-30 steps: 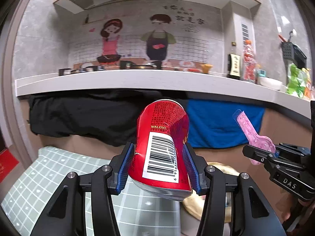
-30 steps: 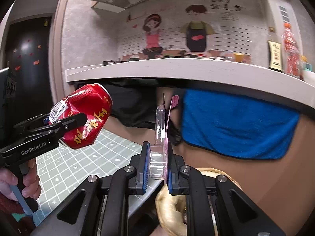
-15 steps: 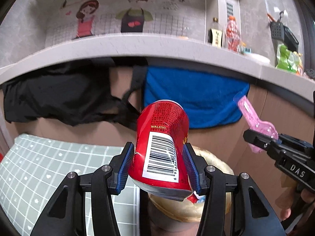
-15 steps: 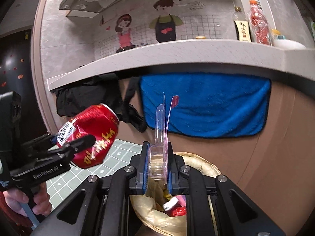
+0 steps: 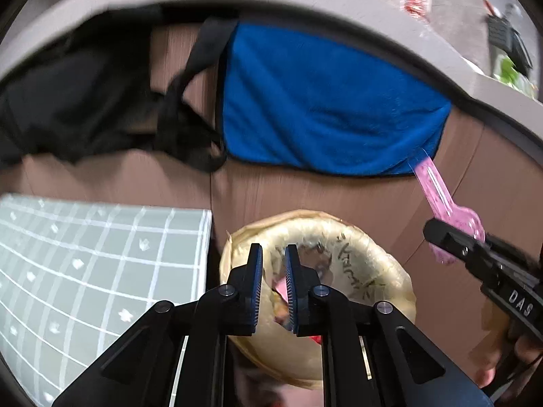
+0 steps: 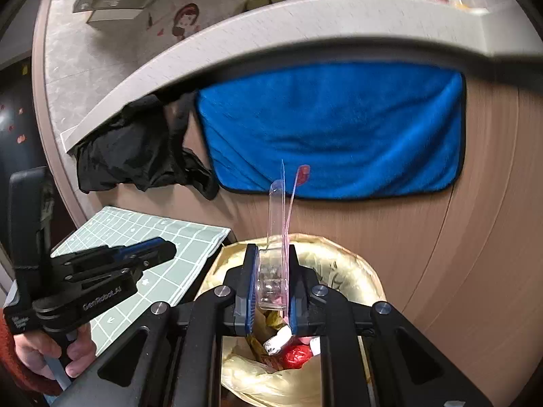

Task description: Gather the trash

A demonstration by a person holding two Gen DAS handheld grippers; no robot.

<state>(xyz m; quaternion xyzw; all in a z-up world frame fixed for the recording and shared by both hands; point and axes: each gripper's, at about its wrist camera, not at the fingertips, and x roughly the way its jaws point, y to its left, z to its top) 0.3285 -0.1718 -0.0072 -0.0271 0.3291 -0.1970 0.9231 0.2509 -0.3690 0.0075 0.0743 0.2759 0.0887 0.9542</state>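
Observation:
My left gripper hangs over the trash bin's yellow bag, empty, its jaws a narrow gap apart. In the right wrist view the left gripper is left of the bin. A red can lies among trash inside the bin. My right gripper is shut on a clear and pink plastic blister pack, held upright above the bin. In the left wrist view the pack sticks up from the right gripper at the right.
A green grid mat covers the table left of the bin. A blue towel and black cloth hang under the grey counter edge. A brown cabinet front stands behind the bin.
The left gripper let go of the red can, which now lies in the bin, and its jaws came closer together. Both grippers tilted down over the bin. The right still holds the pack.

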